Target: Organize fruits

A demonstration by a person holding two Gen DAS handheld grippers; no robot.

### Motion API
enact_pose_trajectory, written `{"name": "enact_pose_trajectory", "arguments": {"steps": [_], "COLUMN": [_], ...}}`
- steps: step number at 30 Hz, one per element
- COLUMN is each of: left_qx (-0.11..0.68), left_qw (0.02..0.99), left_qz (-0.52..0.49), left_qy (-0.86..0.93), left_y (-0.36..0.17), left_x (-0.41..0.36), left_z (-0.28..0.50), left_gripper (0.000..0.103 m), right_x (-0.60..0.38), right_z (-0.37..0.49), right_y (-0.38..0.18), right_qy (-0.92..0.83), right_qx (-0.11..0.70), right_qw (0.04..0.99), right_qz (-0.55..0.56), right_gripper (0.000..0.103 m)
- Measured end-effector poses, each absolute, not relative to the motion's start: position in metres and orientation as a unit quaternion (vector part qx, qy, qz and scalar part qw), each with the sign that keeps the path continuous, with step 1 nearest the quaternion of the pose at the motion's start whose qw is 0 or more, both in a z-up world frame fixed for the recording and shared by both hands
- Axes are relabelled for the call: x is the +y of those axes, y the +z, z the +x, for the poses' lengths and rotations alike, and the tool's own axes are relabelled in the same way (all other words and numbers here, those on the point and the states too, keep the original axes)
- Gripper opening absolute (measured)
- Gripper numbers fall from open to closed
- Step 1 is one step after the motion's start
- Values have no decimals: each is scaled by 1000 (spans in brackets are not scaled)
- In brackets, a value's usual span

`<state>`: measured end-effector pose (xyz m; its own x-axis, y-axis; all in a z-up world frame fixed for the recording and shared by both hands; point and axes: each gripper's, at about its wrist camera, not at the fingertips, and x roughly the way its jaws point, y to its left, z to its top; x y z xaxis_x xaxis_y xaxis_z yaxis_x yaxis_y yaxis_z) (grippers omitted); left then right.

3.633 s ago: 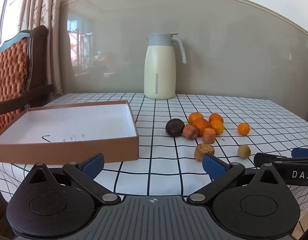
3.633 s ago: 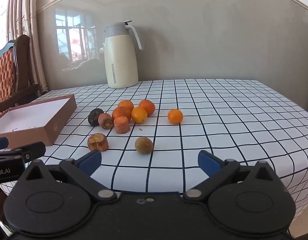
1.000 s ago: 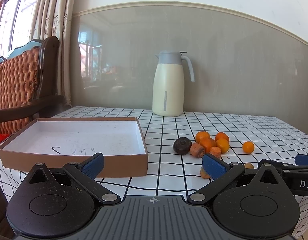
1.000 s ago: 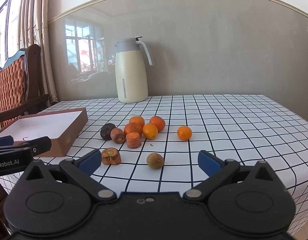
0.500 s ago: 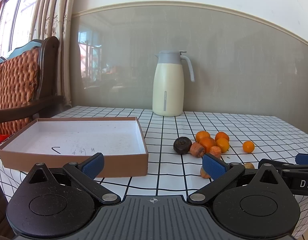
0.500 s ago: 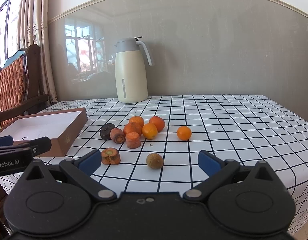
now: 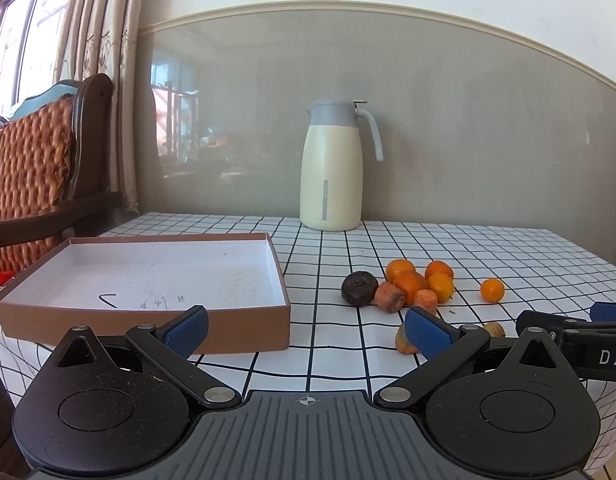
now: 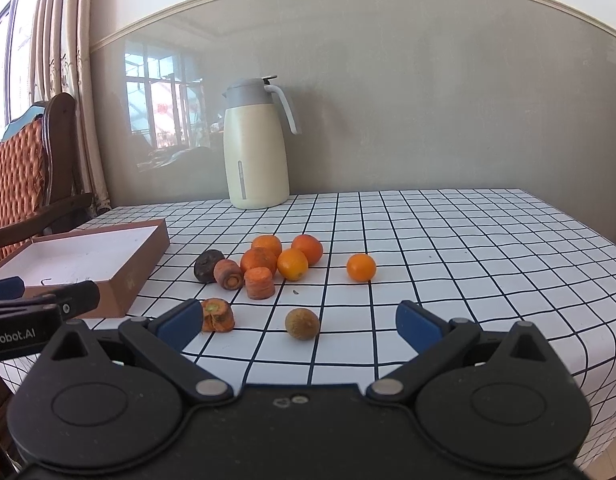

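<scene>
A cluster of oranges [image 8: 292, 264] lies mid-table with carrot pieces [image 8: 259, 282] and a dark round fruit [image 8: 207, 265]. One orange [image 8: 361, 267] sits apart to the right. A brown kiwi-like fruit [image 8: 302, 323] and a carrot stub [image 8: 217, 315] lie nearest. An empty brown box [image 7: 155, 276] stands at the left. My left gripper [image 7: 305, 330] is open and empty near the table's front edge, in front of the box. My right gripper [image 8: 299, 325] is open and empty, just short of the brown fruit. The fruit cluster [image 7: 418, 282] also shows in the left wrist view.
A cream thermos jug [image 8: 255, 145] stands at the back by the wall. A wooden chair with an orange cushion [image 7: 31, 168] is left of the table. The checked tablecloth [image 8: 468, 248] runs to the right edge.
Over the last 3.6 s both grippers have dropped to a lower, more level view of the table. In the last second nothing has visibly moved.
</scene>
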<state>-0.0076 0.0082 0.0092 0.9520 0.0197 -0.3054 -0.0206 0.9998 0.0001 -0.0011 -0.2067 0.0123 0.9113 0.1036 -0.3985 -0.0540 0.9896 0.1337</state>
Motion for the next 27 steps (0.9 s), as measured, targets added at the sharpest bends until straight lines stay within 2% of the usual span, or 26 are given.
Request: {"name": "enact_pose_trajectory", "arguments": {"steps": [10, 14, 19, 23, 27], "left_qx": [179, 189, 206, 210, 223], "left_qw": [984, 982, 978, 977, 974], "left_qz": [19, 22, 16, 27, 34], "left_qy": [-12, -14, -27, -24, -23], "left_y": [7, 7, 8, 7, 4], "left_x": [-4, -6, -8, -16, -22], "left_z": [-2, 3, 12, 20, 31], "left_gripper": [103, 103, 103, 103, 103], "right_x": [-214, -221, -220, -214, -209], "right_z": [4, 9, 16, 24, 35], "right_y": [10, 8, 8, 10, 8], "right_qy": [30, 35, 44, 53, 54], "right_qx": [225, 237, 247, 253, 265], "right_qw": [971, 967, 964, 963, 961], "right_qz": [70, 88, 86, 75, 66], "right_gripper": [95, 81, 73, 71, 60]}}
